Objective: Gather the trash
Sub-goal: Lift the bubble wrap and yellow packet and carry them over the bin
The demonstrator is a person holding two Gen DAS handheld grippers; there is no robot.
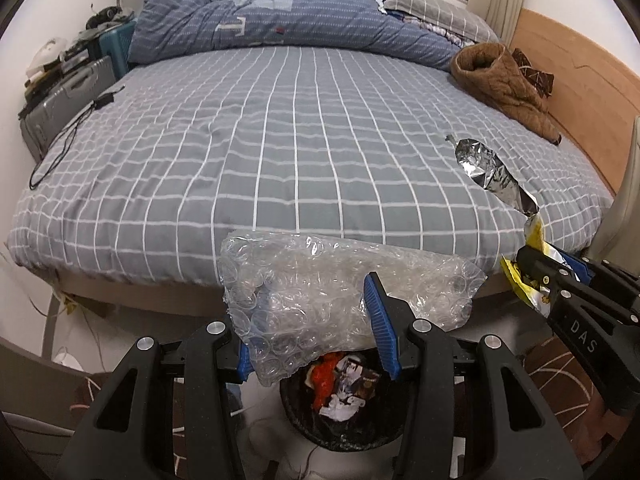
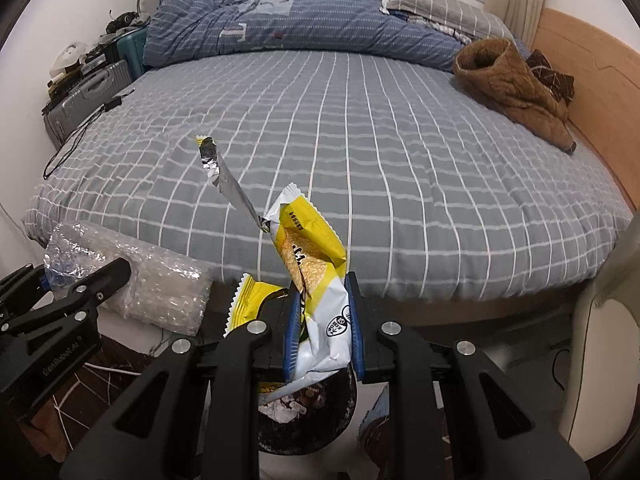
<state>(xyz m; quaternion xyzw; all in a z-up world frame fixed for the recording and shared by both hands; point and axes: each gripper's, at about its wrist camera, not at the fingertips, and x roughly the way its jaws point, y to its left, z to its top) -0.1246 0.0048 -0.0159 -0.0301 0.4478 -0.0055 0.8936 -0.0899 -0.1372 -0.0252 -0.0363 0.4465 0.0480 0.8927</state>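
Note:
My left gripper (image 1: 316, 320) is shut on a clear bubble wrap sheet (image 1: 332, 280) and holds it right above a black trash bin (image 1: 344, 408) that has paper scraps inside. My right gripper (image 2: 322, 312) is shut on a yellow and white snack wrapper (image 2: 316, 264), whose torn silver inner strip (image 2: 228, 184) sticks up to the left. It is held above the same bin (image 2: 312, 416). The right gripper (image 1: 536, 276) with the wrapper shows at the right of the left wrist view. The left gripper's finger (image 2: 80, 292) with the bubble wrap (image 2: 160, 288) shows at the left of the right wrist view.
A bed with a grey checked sheet (image 1: 280, 140) fills the view ahead. A blue duvet (image 1: 280, 16) and a brown jacket (image 1: 504, 84) lie on it. A black cable (image 1: 68, 136) lies at the bed's left edge. Suitcases (image 1: 68, 92) stand at the left. A wooden headboard (image 1: 580, 88) is at the right.

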